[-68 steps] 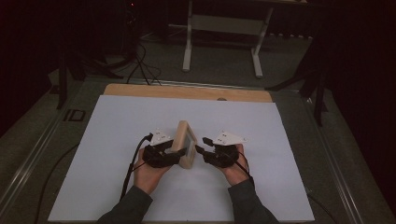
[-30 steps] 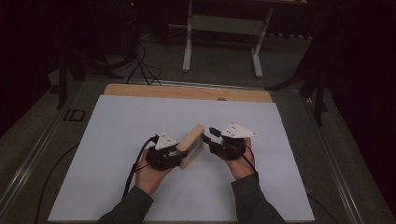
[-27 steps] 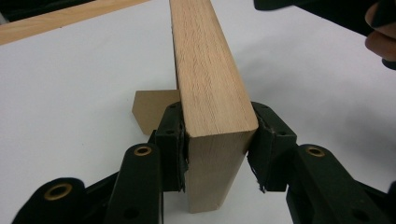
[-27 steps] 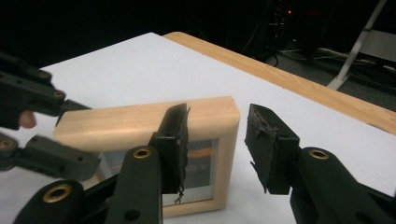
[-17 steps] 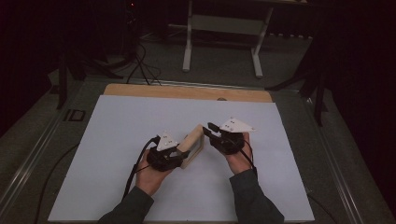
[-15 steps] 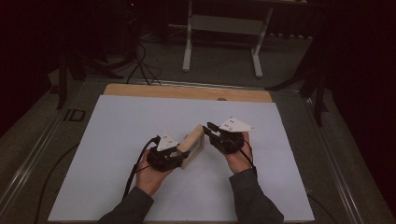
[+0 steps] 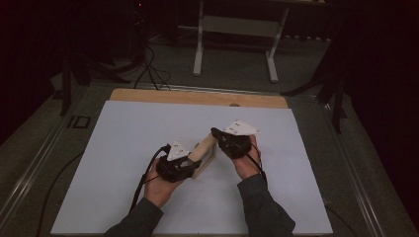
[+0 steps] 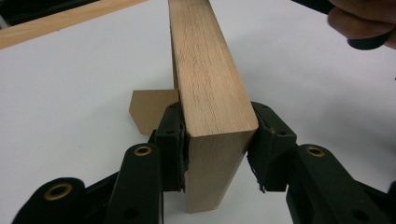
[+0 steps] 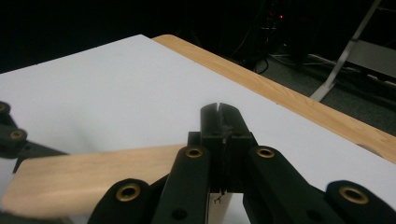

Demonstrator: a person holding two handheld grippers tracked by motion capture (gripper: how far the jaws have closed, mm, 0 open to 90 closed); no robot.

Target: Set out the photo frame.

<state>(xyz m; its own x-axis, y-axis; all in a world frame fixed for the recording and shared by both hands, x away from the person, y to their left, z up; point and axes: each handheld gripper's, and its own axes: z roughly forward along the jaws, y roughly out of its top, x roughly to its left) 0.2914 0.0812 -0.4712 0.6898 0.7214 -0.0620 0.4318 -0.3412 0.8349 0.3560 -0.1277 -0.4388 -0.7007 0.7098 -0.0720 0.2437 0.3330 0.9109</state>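
Observation:
A pale wooden block [image 7: 203,150] stands tilted on the white sheet, its top leaning toward the far right. My left gripper [image 7: 192,165] is shut on its lower end, and in the left gripper view both pads [image 8: 173,140] press the block's [image 8: 210,84] sides. My right gripper [image 7: 217,133] hovers by the block's upper end. In the right gripper view its jaws [image 9: 219,112] are shut with nothing between them, and the block [image 9: 102,175] lies just below and to the left. A small flat tan piece [image 8: 152,109] shows behind the block.
The white sheet [image 7: 123,143] covers most of a wooden tabletop whose bare strip [image 7: 197,97] runs along the far edge. Beyond it are a dark floor, cables [image 7: 148,64] and a metal stand [image 7: 237,29].
The block has gone from upright to tilted, its top leaning right and away. My right gripper has risen and moved toward the far right beside the block's top. The left gripper keeps its hold.

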